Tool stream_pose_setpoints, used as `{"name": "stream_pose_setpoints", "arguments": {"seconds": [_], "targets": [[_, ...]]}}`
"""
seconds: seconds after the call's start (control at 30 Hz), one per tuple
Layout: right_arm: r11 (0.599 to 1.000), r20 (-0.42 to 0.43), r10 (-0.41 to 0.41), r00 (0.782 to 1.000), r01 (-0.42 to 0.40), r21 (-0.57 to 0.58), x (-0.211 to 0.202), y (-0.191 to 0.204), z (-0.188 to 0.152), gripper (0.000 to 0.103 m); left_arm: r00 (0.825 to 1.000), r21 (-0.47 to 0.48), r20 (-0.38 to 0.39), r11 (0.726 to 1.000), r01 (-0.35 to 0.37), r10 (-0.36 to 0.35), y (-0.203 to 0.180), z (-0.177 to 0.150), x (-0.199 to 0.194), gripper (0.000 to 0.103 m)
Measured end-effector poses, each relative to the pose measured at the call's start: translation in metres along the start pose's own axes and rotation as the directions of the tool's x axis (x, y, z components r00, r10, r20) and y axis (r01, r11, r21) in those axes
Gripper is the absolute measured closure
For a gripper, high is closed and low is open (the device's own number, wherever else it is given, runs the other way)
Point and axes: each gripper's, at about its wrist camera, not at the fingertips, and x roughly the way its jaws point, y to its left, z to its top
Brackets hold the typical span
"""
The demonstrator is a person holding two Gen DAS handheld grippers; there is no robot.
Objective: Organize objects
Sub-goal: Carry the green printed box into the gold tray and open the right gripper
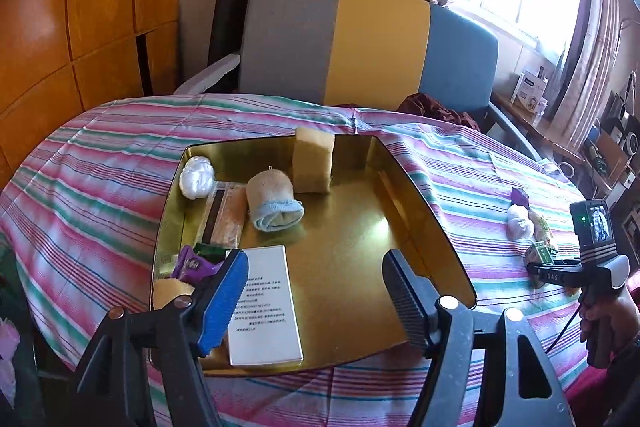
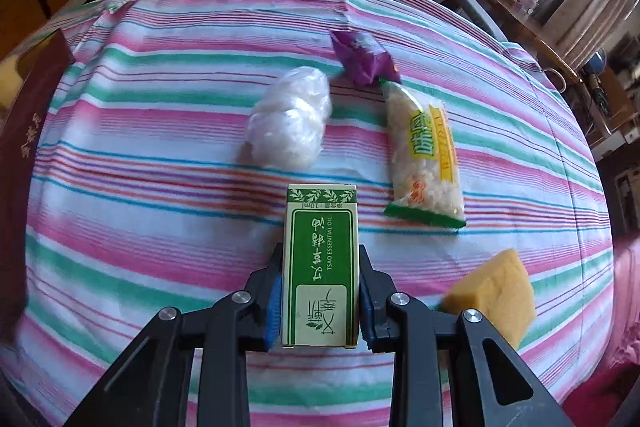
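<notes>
A gold tin tray [image 1: 420, 227] lies on the striped cloth and holds a white booklet [image 1: 266, 303], a rolled sock [image 1: 274, 203], an upright sponge [image 1: 314, 163], a white plastic ball [image 1: 196, 177], a flat packet [image 1: 226, 213] and a purple wrapper [image 1: 194, 263]. My left gripper [image 1: 314, 295] is open and empty over the tray's near side. My right gripper [image 2: 320, 291] is shut on a green and white essential oil box [image 2: 320, 267], just above the cloth. It shows at the right edge of the left wrist view [image 1: 560, 267].
On the cloth beyond the box lie a white plastic bundle [image 2: 290, 119], a purple wrapper [image 2: 362, 57] and a green-edged snack packet [image 2: 426, 155]. A yellow sponge [image 2: 492, 299] lies at the near right. A dark red box [image 2: 24, 131] is at the left. A chair [image 1: 360, 43] stands behind the table.
</notes>
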Motion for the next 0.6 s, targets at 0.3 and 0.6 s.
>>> {"name": "stream_pose_setpoints", "arguments": {"seconds": [0.3,0.6], "targets": [[0.989,0.015,0.147,0.989,-0.148,0.026,-0.025,0.036,-0.017,0.073,1.000,-0.037,-0.010,0.999,-0.007,0.007,0.017,-0.007,0.001,0.033],[0.961,0.142,0.275,0.951,-0.271,-0.047,-0.077,0.079,-0.002,0.073,0.999,-0.107,-0.011,0.994,-0.034,0.033,0.047,-0.012,-0.001,0.036]]}}
